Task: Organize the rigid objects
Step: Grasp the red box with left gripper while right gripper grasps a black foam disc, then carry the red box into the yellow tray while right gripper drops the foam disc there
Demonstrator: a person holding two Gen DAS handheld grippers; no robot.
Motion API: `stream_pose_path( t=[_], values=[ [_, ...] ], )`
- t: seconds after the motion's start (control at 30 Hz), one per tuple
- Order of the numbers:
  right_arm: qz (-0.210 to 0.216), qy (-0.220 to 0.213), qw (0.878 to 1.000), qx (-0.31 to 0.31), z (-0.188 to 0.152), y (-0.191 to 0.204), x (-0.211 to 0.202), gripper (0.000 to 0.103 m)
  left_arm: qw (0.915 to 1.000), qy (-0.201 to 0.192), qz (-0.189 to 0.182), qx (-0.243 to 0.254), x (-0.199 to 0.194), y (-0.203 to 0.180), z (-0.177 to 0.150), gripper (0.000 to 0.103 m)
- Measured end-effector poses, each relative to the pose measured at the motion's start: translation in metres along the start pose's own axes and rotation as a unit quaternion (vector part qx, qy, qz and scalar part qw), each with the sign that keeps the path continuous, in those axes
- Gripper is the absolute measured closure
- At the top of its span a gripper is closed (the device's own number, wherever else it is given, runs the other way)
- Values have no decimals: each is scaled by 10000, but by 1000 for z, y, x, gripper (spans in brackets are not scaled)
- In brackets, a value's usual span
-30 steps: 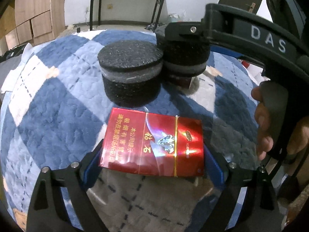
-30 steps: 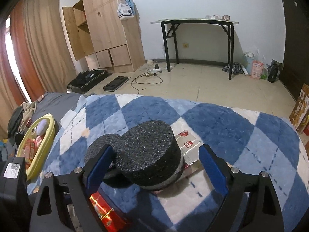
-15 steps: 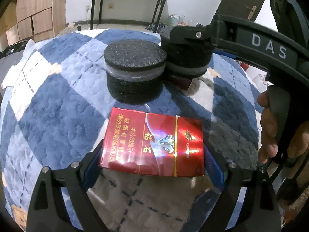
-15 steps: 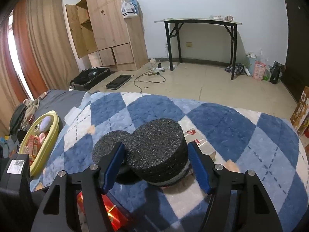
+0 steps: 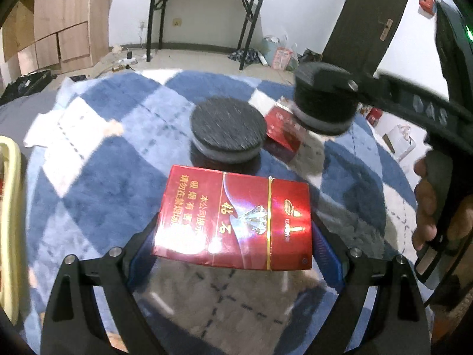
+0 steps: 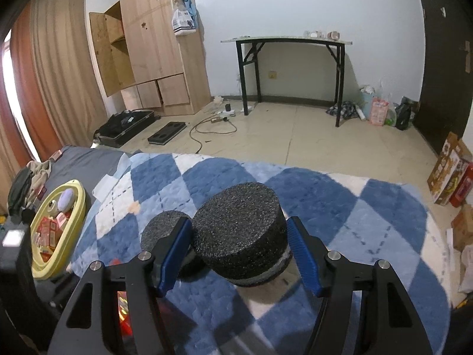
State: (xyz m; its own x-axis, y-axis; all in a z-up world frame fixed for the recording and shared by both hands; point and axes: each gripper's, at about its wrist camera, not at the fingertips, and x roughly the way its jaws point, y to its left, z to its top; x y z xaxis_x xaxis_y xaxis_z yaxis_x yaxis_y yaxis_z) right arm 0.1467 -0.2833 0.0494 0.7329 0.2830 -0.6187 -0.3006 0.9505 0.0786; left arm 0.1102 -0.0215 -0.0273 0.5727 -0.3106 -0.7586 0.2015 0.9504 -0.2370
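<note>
My left gripper (image 5: 233,245) is shut on a red cigarette pack (image 5: 233,219) and holds it above the blue-and-white checked blanket (image 5: 88,171). My right gripper (image 6: 239,251) is shut on a black foam cylinder (image 6: 239,233) and holds it lifted off the blanket; it also shows in the left wrist view (image 5: 325,103). A second black foam cylinder (image 5: 227,130) rests on the blanket, seen behind my right gripper's left finger in the right wrist view (image 6: 162,230). Another red pack (image 5: 280,130) lies between the two cylinders.
A yellow basket (image 6: 74,201) with several small items sits at the blanket's left edge. Beyond the bed are a floor with cables, a black-legged table (image 6: 289,41) and a wooden wardrobe (image 6: 156,44). Boxes (image 6: 449,177) stand at the right.
My right gripper closed on the foam cylinder and lifted it up off the red pack beneath. My left gripper with the cigarette pack rose and drew back a little.
</note>
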Motion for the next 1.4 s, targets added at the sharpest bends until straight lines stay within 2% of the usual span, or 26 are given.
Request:
stream_pose_path(
  t=[0.17,0.27,0.43,0.6,0.73,0.87,1.0,1.07,1.17,1.3,1.37,1.4],
  values=[
    [117,-10,9999,-86,3,18,-27,38,9994,-250,230,-51,-38,25,17,12],
    [270,-59,9993,-250,9,44,-40,38,9975,-477,504,-160,-73,62,29,12],
    [883,-20,9952,-412,22,127,-42,38,9885,-791,1146,-582,-140,160,36,12],
    [1675,314,9841,-507,21,228,-15,37,9747,-946,1739,-1035,-186,254,20,12],
    [2042,687,9745,-623,10,293,18,38,9679,-803,1861,-1485,-181,306,7,12],
    [2019,1007,9708,-816,0,334,53,38,9683,-504,1845,-1609,-157,331,-7,12],
    [1942,1144,9707,-838,-3,342,74,38,9693,-330,1796,-1647,-131,338,-17,12],
    [1906,1206,9704,-864,-3,350,84,37,9693,-325,1770,-1677,-125,341,-21,12],
    [1870,1061,9710,-1043,-2,362,93,37,9676,-252,1731,-1820,-121,348,-25,12],
    [1868,1165,9676,-1236,-15,371,100,34,9657,-171,1700,-1955,-118,353,-29,11],
    [1837,1137,9664,-1395,-19,374,95,21,9647,-164,1701,-2004,-120,353,-31,10],
    [1863,1133,9656,-1414,-20,375,92,19,9634,-184,1685,-2075,-125,353,-31,9]
  ],
)
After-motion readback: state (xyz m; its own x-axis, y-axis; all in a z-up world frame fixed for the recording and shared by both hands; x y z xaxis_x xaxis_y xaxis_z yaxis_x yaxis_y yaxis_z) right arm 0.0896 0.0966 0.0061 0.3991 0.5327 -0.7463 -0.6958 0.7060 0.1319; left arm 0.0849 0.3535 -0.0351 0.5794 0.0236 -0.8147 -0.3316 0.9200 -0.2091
